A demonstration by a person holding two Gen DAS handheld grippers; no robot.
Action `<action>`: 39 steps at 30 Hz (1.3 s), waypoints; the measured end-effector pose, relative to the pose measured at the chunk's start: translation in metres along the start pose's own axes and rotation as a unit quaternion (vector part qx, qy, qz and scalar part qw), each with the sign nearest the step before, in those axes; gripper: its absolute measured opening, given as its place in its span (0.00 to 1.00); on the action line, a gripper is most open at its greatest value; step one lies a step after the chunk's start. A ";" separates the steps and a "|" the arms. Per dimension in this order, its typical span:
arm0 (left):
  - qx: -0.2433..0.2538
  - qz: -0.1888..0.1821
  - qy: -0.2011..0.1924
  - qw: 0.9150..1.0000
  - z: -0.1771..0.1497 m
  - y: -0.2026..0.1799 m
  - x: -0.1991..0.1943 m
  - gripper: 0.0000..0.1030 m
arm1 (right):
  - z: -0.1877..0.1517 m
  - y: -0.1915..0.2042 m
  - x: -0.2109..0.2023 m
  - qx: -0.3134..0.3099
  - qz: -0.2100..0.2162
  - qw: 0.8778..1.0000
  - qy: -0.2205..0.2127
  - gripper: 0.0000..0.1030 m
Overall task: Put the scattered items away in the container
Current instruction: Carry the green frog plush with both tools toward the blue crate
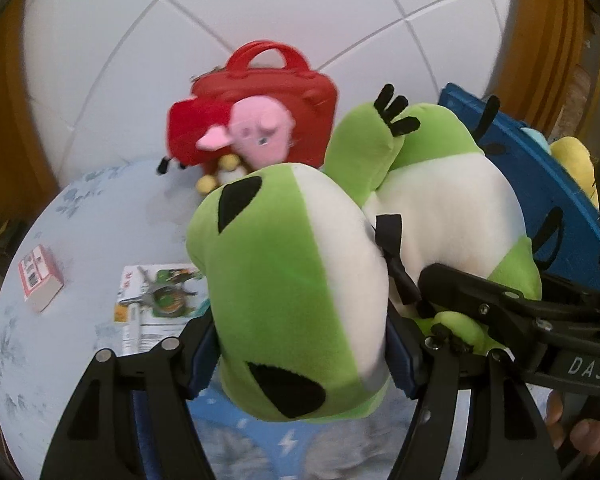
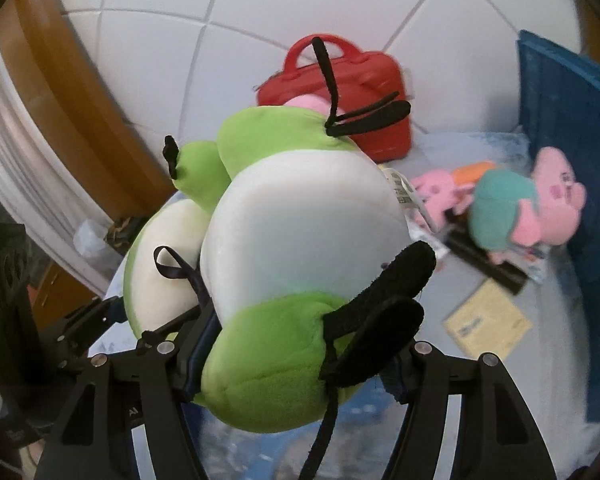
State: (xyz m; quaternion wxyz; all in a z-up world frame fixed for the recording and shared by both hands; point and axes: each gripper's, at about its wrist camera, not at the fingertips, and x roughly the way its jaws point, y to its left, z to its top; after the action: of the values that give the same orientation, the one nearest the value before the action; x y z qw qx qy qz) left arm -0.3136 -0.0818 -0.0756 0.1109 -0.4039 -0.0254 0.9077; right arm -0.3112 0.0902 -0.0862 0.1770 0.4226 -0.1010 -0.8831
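Green plush frog clamped by both grippers, left & right, angled down.

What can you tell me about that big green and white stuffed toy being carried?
The green and white plush frog looks soft and furry, with black oval eyes and thin black fabric toes. It is lifted above the pale blue table, lying tilted. The left gripper squeezes its head; the right gripper clamps a green leg at the other end. A paper tag hangs from its white belly. A blue crate stands just behind it.

Green-and-white plush frog with black eyes; red case; blue crate.
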 end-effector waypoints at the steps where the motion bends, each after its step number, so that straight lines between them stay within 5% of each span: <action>1: 0.001 0.001 -0.003 1.000 0.002 -0.007 -0.002 0.67 | 0.002 -0.007 -0.006 0.000 0.002 1.000 -0.003 0.65; 17: 0.052 -0.014 -0.046 0.997 0.029 -0.062 -0.051 0.67 | 0.010 -0.018 -0.093 0.010 0.001 0.998 -0.068 0.65; 26: 0.098 -0.050 -0.087 0.990 0.074 -0.131 -0.084 0.67 | 0.030 -0.036 -0.165 0.026 -0.028 0.991 -0.129 0.65; 32: 0.135 -0.082 -0.112 0.981 0.106 -0.223 -0.095 0.67 | 0.044 -0.085 -0.238 0.035 -0.056 0.982 -0.174 0.65; 39: 0.159 -0.116 -0.148 0.969 0.128 -0.377 -0.101 0.67 | 0.052 -0.183 -0.338 0.036 -0.084 0.971 -0.222 0.65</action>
State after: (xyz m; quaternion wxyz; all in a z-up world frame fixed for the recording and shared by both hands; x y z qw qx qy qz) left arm -0.2749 0.2687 0.1352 0.2727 -0.2364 0.0561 0.9309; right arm -0.1974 0.3942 0.1270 0.0600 0.2295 -0.1336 -0.9622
